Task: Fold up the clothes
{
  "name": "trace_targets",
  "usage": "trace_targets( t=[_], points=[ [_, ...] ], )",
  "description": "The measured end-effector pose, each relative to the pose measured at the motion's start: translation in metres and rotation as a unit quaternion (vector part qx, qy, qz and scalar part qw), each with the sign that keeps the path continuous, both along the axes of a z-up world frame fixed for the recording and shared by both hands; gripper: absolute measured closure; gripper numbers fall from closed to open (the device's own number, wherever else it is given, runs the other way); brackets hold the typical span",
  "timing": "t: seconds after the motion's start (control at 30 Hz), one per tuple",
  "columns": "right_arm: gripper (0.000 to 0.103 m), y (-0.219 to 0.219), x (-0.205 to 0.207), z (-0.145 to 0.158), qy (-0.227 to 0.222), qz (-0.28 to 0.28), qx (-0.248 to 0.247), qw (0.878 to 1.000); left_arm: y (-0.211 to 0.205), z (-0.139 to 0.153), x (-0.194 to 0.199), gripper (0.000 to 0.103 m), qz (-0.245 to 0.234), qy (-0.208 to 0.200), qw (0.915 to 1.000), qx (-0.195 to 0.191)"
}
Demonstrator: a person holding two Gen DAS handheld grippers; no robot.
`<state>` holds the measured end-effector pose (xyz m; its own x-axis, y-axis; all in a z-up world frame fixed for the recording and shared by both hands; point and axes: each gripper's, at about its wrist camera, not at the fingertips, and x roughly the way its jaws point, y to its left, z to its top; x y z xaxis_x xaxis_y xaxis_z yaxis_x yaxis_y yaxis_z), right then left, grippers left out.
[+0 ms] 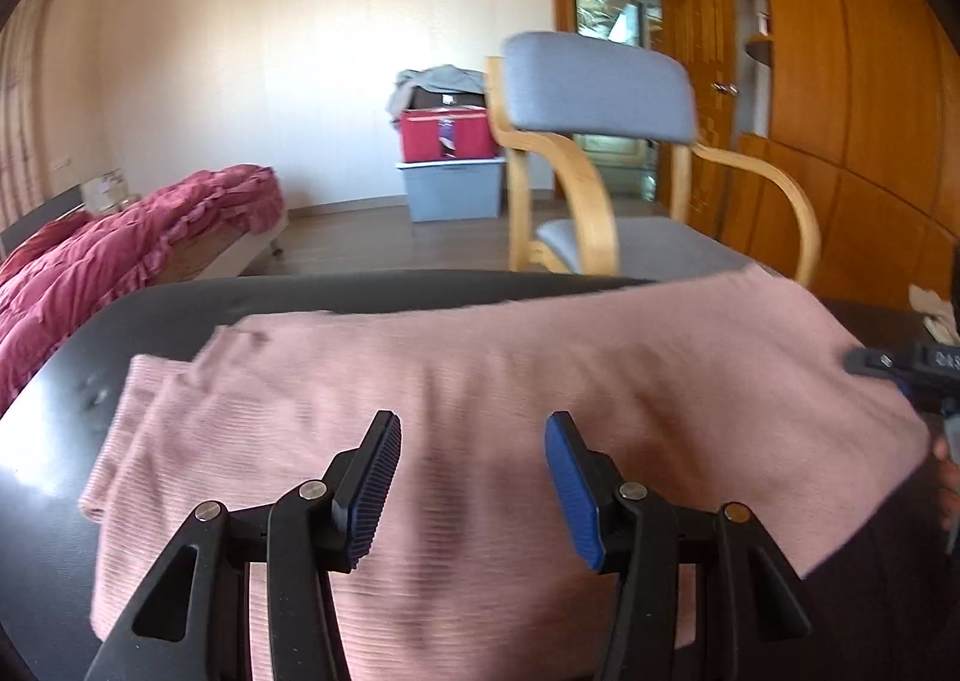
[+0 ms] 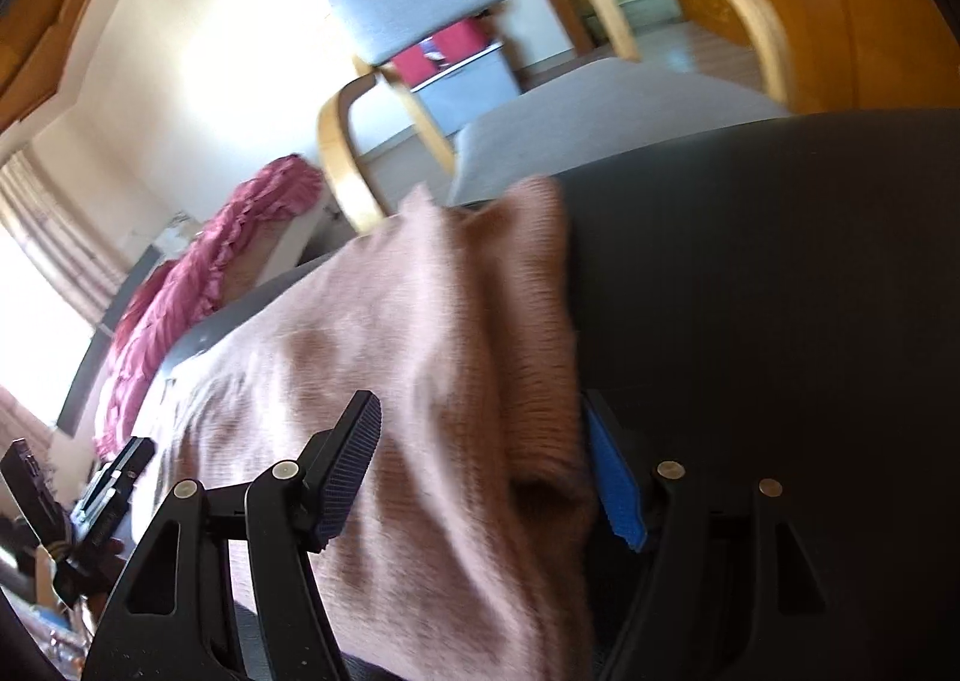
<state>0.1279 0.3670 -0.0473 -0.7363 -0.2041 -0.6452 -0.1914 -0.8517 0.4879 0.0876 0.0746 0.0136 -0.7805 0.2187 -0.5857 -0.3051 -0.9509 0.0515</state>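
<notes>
Lying across the dark table (image 1: 180, 303), one pink knit garment (image 1: 480, 399) is reaching the far edge, bare tabletop sitting right of it. Two grippers: left gripper (image 1: 473, 486) is hovering wide open, right gripper (image 2: 489, 465) is straddling a fold, open too. One chair (image 1: 594, 81) behind.

Pink ribbed knit garment (image 1: 480, 411) spread across dark table (image 1: 150, 315)
</notes>
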Motion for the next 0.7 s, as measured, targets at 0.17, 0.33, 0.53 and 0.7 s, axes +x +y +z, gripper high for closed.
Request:
trace_targets(
  t=[0.17,0.33,0.53,0.7],
  points=[
    [0.034,-0.004,-0.004,-0.002,0.009,0.006,0.0,1.0,0.016,-0.008,-0.003,0.052,0.002,-0.017,0.9997,-0.019],
    [0.06,0.012,-0.002,-0.011,0.018,-0.01,-0.045,0.999,0.016,-0.017,-0.01,0.052,0.002,-0.044,0.999,-0.011],
    [0.071,0.02,-0.001,-0.017,0.03,-0.001,-0.09,0.995,0.015,-0.016,-0.007,0.052,0.0,-0.037,0.9993,0.001],
    [0.064,0.017,-0.004,-0.017,0.033,0.011,-0.099,0.994,0.011,-0.013,-0.004,0.052,-0.001,-0.025,0.9996,0.011]
  ],
)
